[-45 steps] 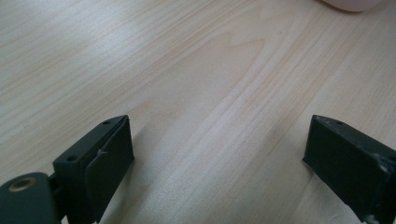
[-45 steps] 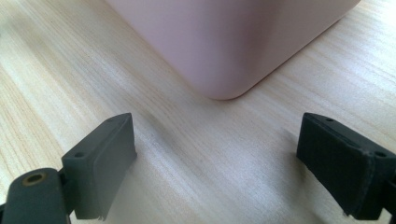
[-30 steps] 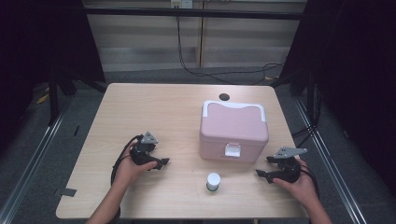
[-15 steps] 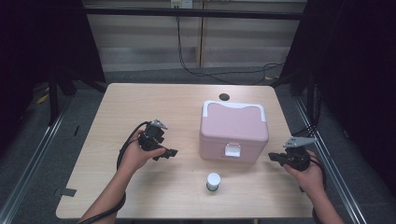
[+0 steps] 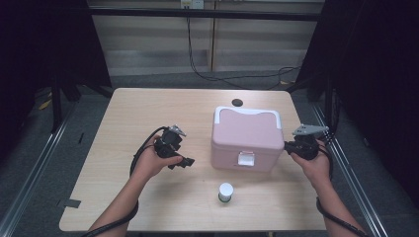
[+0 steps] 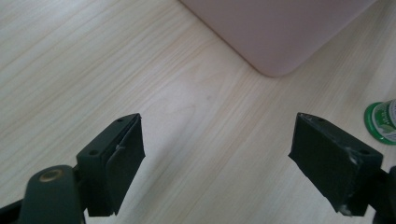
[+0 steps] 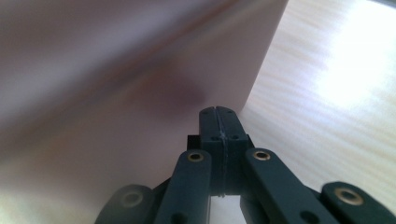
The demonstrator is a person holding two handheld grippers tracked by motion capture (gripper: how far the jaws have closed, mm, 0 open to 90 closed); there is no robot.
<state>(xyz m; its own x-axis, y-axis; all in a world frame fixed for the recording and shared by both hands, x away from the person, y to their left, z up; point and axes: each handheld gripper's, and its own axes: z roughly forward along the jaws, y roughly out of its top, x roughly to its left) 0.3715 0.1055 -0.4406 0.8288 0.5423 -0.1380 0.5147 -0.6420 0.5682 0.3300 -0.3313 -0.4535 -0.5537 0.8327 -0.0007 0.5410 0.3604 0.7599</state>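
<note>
A pink box (image 5: 247,136) with a white handle and a front latch stands right of the table's middle. My left gripper (image 5: 184,162) hovers left of it, open, its jaws wide apart over bare wood (image 6: 217,158). The box's rounded corner (image 6: 280,32) lies ahead of it. My right gripper (image 5: 286,145) is at the box's right side, shut with nothing between the jaws (image 7: 218,116). Their tips point at the pink wall (image 7: 116,93), very close to it. A small bottle with a white cap (image 5: 226,191) stands in front of the box, its green label (image 6: 383,121) at the frame's edge.
The light wooden table (image 5: 148,113) has a small black round object (image 5: 237,102) near its far edge behind the box. Dark frame posts and cables stand around the table. Bare wood stretches across the table's left half.
Both hands have lifted off the table. The left one moved right toward the box. The right one moved away from the front edge to the box's right side.
</note>
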